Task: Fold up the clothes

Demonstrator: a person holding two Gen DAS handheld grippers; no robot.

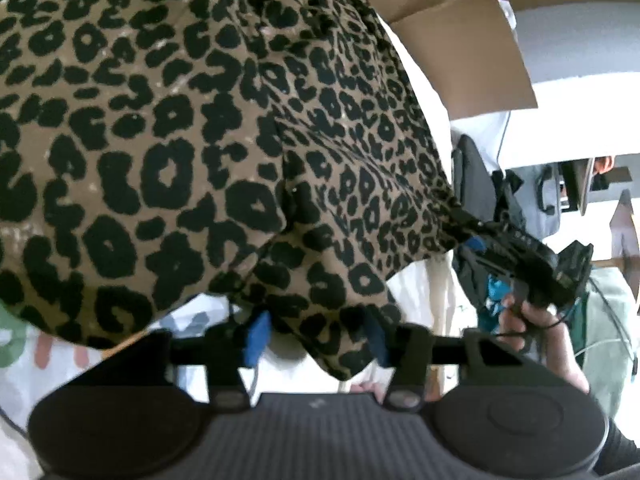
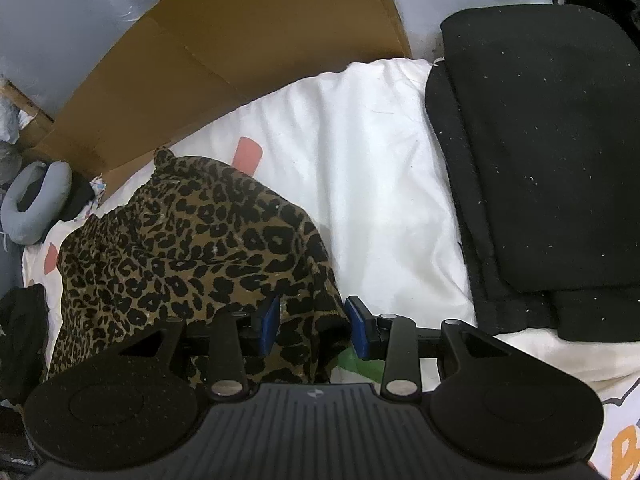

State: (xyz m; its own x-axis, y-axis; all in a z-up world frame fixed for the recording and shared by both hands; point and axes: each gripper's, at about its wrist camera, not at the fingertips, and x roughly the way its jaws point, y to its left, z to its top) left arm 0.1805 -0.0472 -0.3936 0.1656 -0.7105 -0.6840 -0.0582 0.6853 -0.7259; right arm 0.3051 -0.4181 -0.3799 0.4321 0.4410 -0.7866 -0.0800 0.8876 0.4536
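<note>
Two sets of fingers, mine, both at the leopard-print garment (image 2: 180,252), which lies bunched on the white bedding (image 2: 360,184) to the left of the bed.

At the far left of the right wrist view a grey neck pillow (image 2: 36,200) sits by the bed's edge, with a brown cardboard sheet (image 2: 224,52) leaning behind it. The leopard cloth heaps up just beside them. My right fingers (image 2: 314,328) stand partly open, blue pads apart, with a fold of the leopard print lying between them; the left pad touches the cloth, the right pad looks just clear of it, so I have no clamp on it. To the right, well apart from the garment, a stack of black folded clothes (image 2: 552,168) rests on the bedding.

In the left wrist view the same garment (image 1: 180,140) fills the frame from the left, hanging close over the camera. My left fingers (image 1: 316,340) are also partly open, and a lower edge of the cloth droops into the gap between the blue pads without being pinched. Farther right, my other gripper (image 1: 520,256) meets the garment's right corner, with my right hand (image 1: 536,320) wrapped round its handle. Cardboard (image 1: 460,40) stands beyond it.
</note>
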